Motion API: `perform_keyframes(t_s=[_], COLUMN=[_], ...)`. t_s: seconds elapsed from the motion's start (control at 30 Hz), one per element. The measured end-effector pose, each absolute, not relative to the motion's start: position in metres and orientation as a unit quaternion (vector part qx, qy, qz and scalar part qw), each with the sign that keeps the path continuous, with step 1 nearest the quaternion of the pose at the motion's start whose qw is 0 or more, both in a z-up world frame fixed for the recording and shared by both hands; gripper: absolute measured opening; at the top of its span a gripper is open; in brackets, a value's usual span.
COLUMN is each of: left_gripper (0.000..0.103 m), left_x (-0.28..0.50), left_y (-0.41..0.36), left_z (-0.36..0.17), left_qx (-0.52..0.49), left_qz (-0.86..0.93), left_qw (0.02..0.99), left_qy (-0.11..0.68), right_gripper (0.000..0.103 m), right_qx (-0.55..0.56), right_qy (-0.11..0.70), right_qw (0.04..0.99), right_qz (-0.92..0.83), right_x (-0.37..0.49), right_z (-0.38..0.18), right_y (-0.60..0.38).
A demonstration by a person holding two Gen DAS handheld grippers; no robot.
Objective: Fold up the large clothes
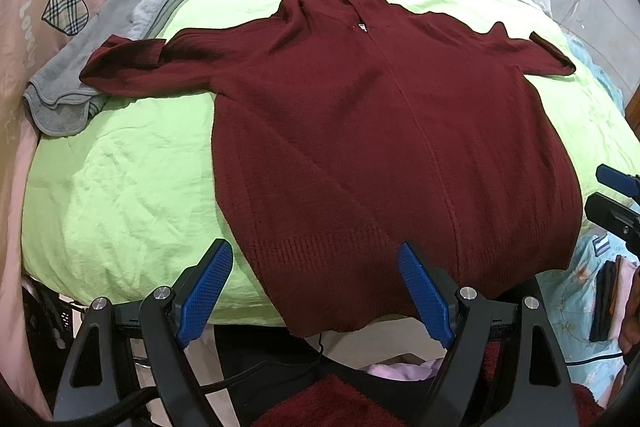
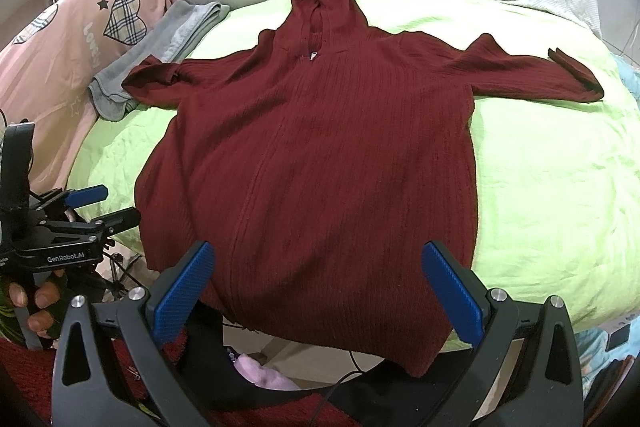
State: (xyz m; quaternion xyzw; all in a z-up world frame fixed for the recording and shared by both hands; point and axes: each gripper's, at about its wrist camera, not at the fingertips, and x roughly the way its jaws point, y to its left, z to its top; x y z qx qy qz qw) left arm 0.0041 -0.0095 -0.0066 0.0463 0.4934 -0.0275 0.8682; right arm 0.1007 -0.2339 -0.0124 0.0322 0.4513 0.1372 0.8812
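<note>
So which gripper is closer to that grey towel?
Left. The left gripper hangs over the hoodie's hem on the grey towel's side; the right gripper sits further along, away from it.

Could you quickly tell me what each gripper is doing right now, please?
Left gripper: open, holding nothing, at the maroon hooded sweater's hem.
Right gripper: open, holding nothing, over the hem.

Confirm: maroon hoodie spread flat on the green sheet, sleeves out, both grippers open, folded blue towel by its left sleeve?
Not quite. The folded towel is grey, not blue, as the left wrist view shows. The rest holds: maroon hoodie flat on the green sheet, sleeves out, left gripper and right gripper open.
</note>
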Motion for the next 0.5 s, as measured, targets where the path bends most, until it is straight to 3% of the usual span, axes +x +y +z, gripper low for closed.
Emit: perform_keyframes(t_s=[0.5], left_gripper=[0.085], left_x=[0.021], left_y=[-0.014], left_z=[-0.015], left_qx=[0.066], left_qz=[-0.027], left_qw=[0.867], left_qy=[0.493], right_gripper=[0.103], right_qx=[0.026], right_qy=[0.433], right_qw=[0.894], right_qz=[0.114], right_x=[0.107], right_z=[-0.017], right_y=[-0.243])
